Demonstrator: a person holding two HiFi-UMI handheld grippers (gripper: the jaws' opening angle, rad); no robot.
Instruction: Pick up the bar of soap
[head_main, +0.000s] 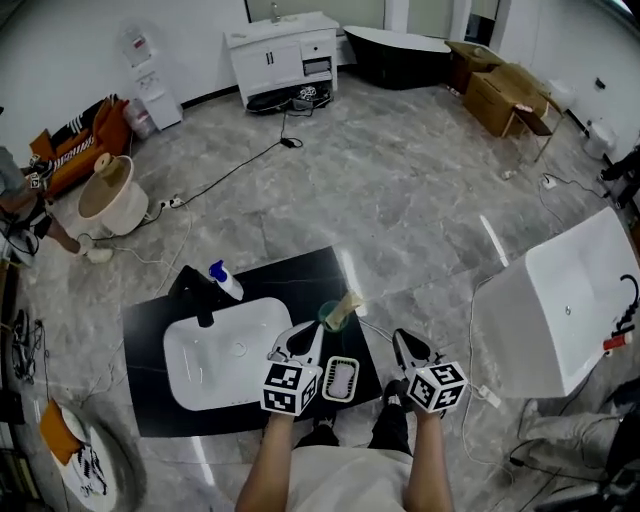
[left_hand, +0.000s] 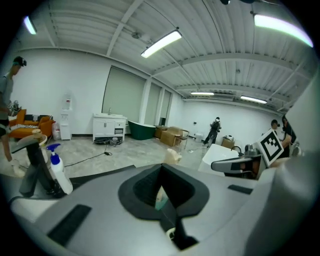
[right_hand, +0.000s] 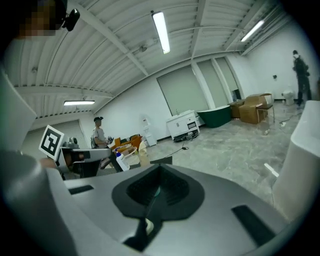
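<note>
**Black counter, white basin, marbled grey floor**

The counter (head_main: 150, 400) is black, its basin (head_main: 176, 352) white and the tap (head_main: 203, 305) black. At the counter's back edge the bottle (head_main: 228, 284) is white with a blue cap. Near its right edge the cup (head_main: 328, 318) is green and the dish (head_main: 327, 380) white. The floor (head_main: 400, 200) is marbled grey. The left gripper (head_main: 314, 328) and right gripper (head_main: 401, 340) carry white cubes with black square markers.

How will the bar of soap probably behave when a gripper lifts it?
The bar of soap looks solid and smooth, so probably stiff but slippery. It lies flat, so unlikely to roll. Its white dish, at the edge of the counter, may shift when pushed.
</note>
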